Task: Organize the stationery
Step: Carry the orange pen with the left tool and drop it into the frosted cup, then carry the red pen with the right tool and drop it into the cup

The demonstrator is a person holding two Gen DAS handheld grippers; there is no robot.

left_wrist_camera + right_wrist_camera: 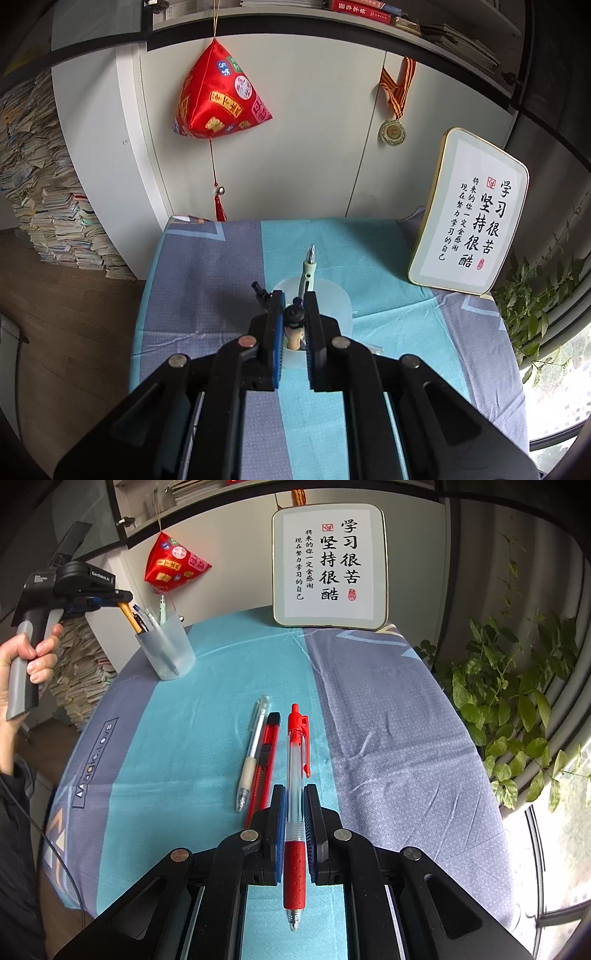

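Note:
My left gripper point(294, 301) hangs above a translucent pen cup point(166, 653) and is shut on a tan pen point(129, 618) whose lower end stands in the cup; the right wrist view shows this gripper point(123, 597) too. The cup point(332, 295) holds a pale green pen point(308, 271) and several others. My right gripper point(294, 794) straddles a red gel pen point(296, 794) lying on the table; the jaws stand close beside its clear barrel, with a thin gap showing. A clear pen point(253, 747) and a red utility knife point(264, 760) lie just left of it.
The table wears a blue and grey cloth point(369, 720). A framed calligraphy sign point(330, 566) stands at the back. A red fabric ornament point(218, 96) and a medal point(392, 131) hang on the wall. A leafy plant point(509, 701) is at the right. Stacked books point(48, 206) are at the left.

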